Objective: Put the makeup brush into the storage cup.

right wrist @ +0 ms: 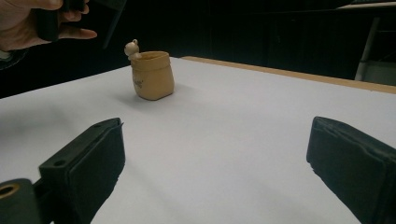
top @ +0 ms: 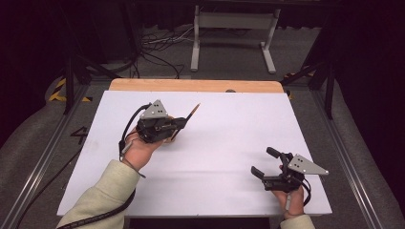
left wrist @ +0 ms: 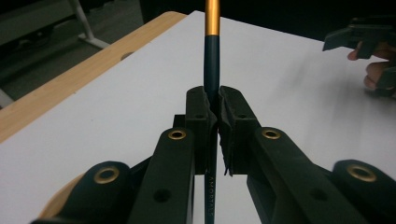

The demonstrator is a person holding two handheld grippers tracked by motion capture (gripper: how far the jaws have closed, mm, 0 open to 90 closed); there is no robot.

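My left gripper [top: 183, 122] sits at the table's left centre, shut on a slim dark pencil [top: 193, 112] that points up and to the right. In the left gripper view the dark teal pencil [left wrist: 211, 70], with an orange-gold upper part, is pinched between the closed jaws of the left gripper [left wrist: 211, 95]. My right gripper [top: 262, 161] rests near the front right edge, open and holding nothing. Across the white sheet from the wide-apart jaws of the right gripper [right wrist: 215, 158] stands a tan pot [right wrist: 152, 75] with a small bear figure on its rim.
A white sheet [top: 224, 138] covers the table, with a wooden strip [top: 191, 86] along its far edge. Beyond it on the floor are a grey metal stand [top: 234, 28] and loose cables [top: 157, 45]. Dark rails run along both sides.
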